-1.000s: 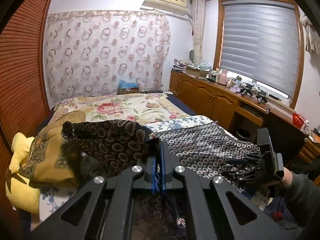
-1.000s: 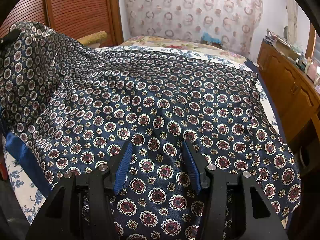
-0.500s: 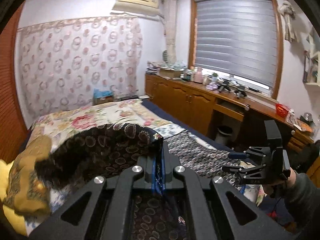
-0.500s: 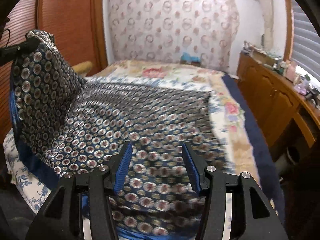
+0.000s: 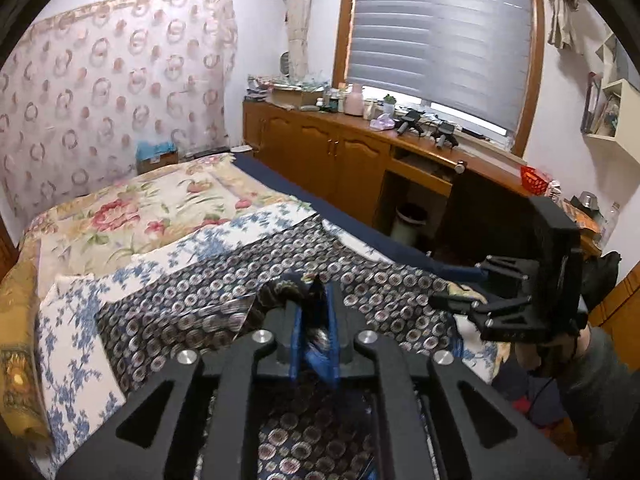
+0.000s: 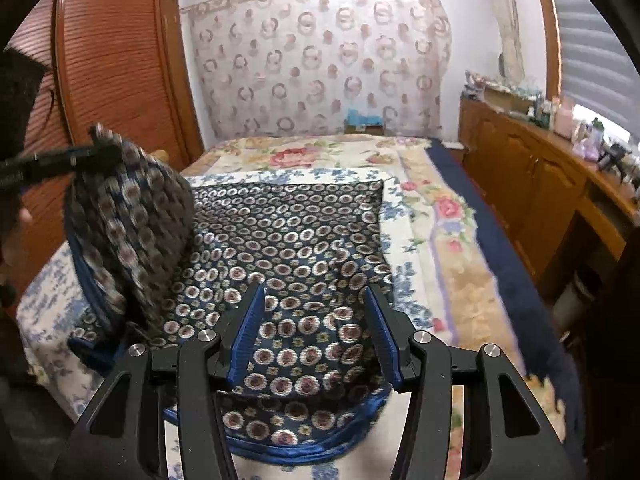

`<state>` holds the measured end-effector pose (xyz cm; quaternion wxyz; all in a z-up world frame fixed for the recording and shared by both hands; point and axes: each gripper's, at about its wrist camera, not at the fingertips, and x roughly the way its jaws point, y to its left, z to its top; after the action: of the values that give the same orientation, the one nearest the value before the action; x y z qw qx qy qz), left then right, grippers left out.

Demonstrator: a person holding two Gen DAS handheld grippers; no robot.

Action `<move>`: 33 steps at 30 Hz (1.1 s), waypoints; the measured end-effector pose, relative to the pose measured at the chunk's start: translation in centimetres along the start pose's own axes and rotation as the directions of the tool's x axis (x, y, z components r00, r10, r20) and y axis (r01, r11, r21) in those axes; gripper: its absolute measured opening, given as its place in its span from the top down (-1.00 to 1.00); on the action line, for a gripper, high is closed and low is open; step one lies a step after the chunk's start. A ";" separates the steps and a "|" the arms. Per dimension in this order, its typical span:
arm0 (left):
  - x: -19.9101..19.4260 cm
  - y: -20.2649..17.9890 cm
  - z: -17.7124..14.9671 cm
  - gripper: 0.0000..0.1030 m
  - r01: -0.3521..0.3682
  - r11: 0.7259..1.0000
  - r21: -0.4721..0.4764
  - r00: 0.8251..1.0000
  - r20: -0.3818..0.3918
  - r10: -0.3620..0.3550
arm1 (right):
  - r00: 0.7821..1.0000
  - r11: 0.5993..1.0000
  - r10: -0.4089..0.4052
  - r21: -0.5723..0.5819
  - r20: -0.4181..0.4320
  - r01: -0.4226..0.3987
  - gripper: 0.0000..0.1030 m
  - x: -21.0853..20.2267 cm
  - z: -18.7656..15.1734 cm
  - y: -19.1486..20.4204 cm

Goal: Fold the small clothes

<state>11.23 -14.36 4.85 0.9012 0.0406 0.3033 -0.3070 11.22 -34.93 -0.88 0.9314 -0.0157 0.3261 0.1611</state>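
A home bedroom. A bed (image 5: 168, 216) with floral covers fills the middle; a patterned curtain (image 5: 112, 92) hangs at 11 o'clock behind it. At 2 o'clock in the left wrist view a wooden cabinet (image 5: 332, 156) cluttered with bottles runs under a window blind (image 5: 440, 40). A louvred wardrobe (image 6: 112, 80) stands at 10 o'clock in the right wrist view.

Dark navy cloth (image 6: 288, 236) with white-ringed maroon circles and blue trim between the jaws, blue pads (image 6: 248, 332) on black fingers, floral cream bedspread (image 6: 320, 156) beyond, circle-patterned pink curtain (image 6: 320, 56) behind
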 end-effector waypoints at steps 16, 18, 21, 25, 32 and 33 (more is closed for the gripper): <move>-3.9 4.1 -5.7 0.56 -0.099 0.991 -0.091 0.995 0.002 0.099 | 0.997 0.997 0.036 -0.073 -0.063 -0.041 -0.02 4.0 1.5 2.4; -3.9 4.8 -6.8 0.55 -0.111 0.988 -0.106 0.994 -0.011 0.111 | 0.995 0.994 0.030 -0.098 -0.097 -0.039 -0.02 5.1 1.3 2.6; -4.0 5.7 -8.7 0.54 -0.137 0.983 -0.124 0.990 -0.034 0.134 | 0.988 0.991 0.038 -0.119 -0.147 -0.056 -0.02 6.6 1.0 2.7; -3.6 6.9 -10.5 0.54 -0.150 0.975 -0.164 0.988 -0.063 0.141 | 0.978 0.989 0.048 -0.130 -0.203 -0.075 -0.02 8.3 0.7 2.9; -3.3 7.9 -12.3 0.53 -0.186 0.965 -0.187 0.981 -0.090 0.172 | 0.972 0.978 0.051 -0.185 -0.231 -0.095 0.24 10.0 1.4 4.1; -3.3 8.0 -12.5 0.53 -0.184 0.964 -0.191 0.981 -0.090 0.170 | 0.971 0.974 0.060 -0.198 -0.230 -0.107 0.45 9.9 1.4 4.4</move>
<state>7.30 -2.92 -4.33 0.9129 -0.0112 0.3602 -0.1917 18.00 -27.69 -5.52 0.8746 -0.1177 0.4098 0.2308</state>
